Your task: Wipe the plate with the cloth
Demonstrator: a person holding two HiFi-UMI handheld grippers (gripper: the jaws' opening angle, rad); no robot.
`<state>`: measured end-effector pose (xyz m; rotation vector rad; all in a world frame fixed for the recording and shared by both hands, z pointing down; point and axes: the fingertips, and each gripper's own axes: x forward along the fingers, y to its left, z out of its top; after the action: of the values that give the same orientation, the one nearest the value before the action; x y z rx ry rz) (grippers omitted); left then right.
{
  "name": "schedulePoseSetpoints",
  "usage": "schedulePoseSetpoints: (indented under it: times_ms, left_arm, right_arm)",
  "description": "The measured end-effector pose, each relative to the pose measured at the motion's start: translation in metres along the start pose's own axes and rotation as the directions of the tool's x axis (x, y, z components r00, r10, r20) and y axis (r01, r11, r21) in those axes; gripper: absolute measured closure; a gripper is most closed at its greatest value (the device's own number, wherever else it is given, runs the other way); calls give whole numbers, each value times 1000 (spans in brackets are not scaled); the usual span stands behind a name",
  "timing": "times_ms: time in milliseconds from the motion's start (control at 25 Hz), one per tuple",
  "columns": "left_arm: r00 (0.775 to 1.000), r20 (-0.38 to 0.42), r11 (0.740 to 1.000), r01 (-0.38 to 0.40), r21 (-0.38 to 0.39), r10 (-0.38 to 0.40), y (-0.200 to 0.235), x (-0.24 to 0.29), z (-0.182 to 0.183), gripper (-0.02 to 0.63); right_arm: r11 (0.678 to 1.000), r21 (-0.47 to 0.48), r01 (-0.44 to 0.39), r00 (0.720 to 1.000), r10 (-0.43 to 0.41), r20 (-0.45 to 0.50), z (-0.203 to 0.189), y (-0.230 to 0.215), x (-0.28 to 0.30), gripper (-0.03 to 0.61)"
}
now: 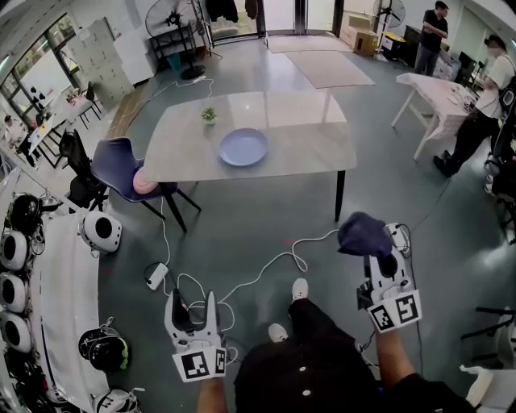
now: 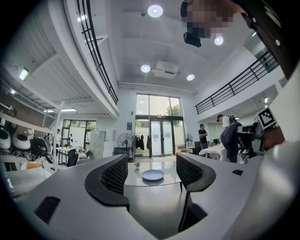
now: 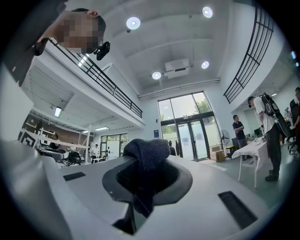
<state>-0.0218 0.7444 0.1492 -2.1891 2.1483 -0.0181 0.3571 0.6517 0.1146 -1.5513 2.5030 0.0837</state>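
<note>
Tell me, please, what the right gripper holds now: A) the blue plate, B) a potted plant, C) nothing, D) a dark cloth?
D: the dark cloth is bunched between the jaws of the right gripper, while the plate lies on the table.

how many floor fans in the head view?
2. One fan stands back left, beyond the table; the other fan back right, near the boxes. More may be hidden.

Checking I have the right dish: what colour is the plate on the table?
The plate is plain pale blue, clearest in the head view.
</note>
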Motion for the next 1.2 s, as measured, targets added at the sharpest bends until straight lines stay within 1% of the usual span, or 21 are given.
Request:
schedulePoseSetpoints:
  times_ms: [280,400,600,760,920,1200]
  left_arm:
    - [1000,9,1000,1,-14,-1,2,44,-1,296]
    - [1000,6,1000,3,-31,-3,0,68,-3,296]
    - [1000,-7,999,-5,-33,5,-6,110,-4,296]
    - [1000,12,998,-19,-56,19,-2,142,-1,295]
    - [999,31,998,-26,-54,28,-2,175,0,295]
    - [999,16,997,-41,-60,42,-7,226,-1,296]
  right_arm:
    - [1000,6,-9,1000,9,2,-15,-11,42,551]
    - [1000,-3,-9,1000,9,0,-20,-22,65,549]
    - [1000,4,-12,1000,12,-6,-23,-45,108,551]
    - [1000,17,-23,1000,23,-7,-27,-57,143,549]
    - [999,27,-42,999,42,-4,-35,-70,176,549]
    - [998,39,-57,998,58,-20,-49,-98,220,549]
